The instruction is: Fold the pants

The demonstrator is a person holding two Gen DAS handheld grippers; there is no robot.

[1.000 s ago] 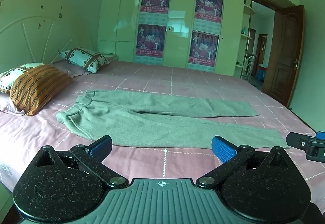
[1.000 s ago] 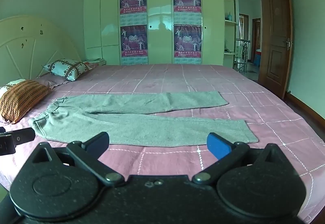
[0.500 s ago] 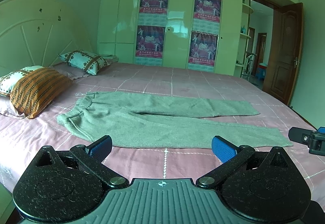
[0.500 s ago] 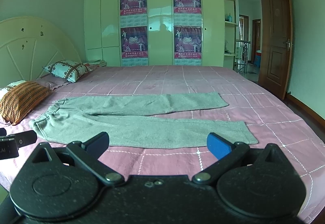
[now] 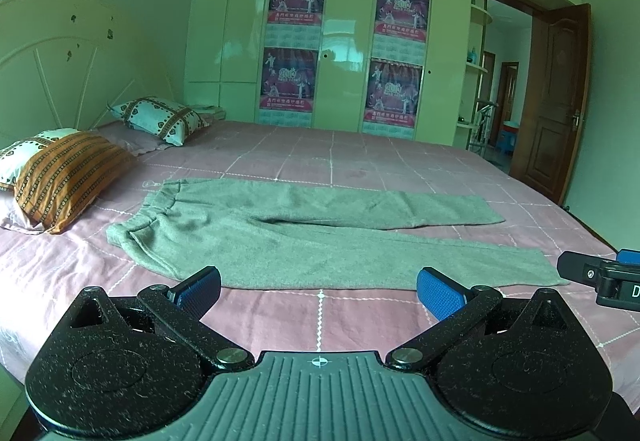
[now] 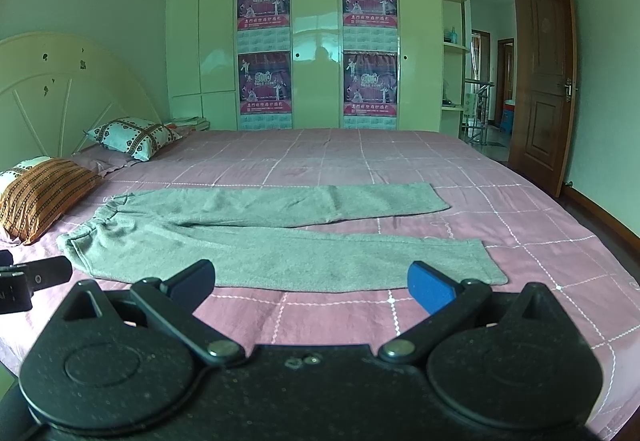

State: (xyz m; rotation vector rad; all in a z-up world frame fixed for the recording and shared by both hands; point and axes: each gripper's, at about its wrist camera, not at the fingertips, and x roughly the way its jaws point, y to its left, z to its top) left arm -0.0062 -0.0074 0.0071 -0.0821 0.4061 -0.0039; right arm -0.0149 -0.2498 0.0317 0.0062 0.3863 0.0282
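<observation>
Grey pants (image 5: 304,237) lie flat on the pink checked bedspread (image 5: 320,325), waistband to the left, both legs stretched to the right and a little apart. They also show in the right wrist view (image 6: 260,241). My left gripper (image 5: 319,291) is open and empty, above the near edge of the bed just short of the near leg. My right gripper (image 6: 311,283) is open and empty, also short of the near leg. The right gripper shows at the right edge of the left wrist view (image 5: 600,277), near the near leg's cuff.
An orange striped pillow (image 5: 68,177) and a patterned pillow (image 5: 160,119) lie by the headboard (image 5: 72,61) at the left. A wardrobe with posters (image 5: 332,49) stands behind the bed. A brown door (image 5: 560,101) stands open at the right.
Both grippers have risen and moved slightly forward towards the pants. Both stay open. The pants have not moved.
</observation>
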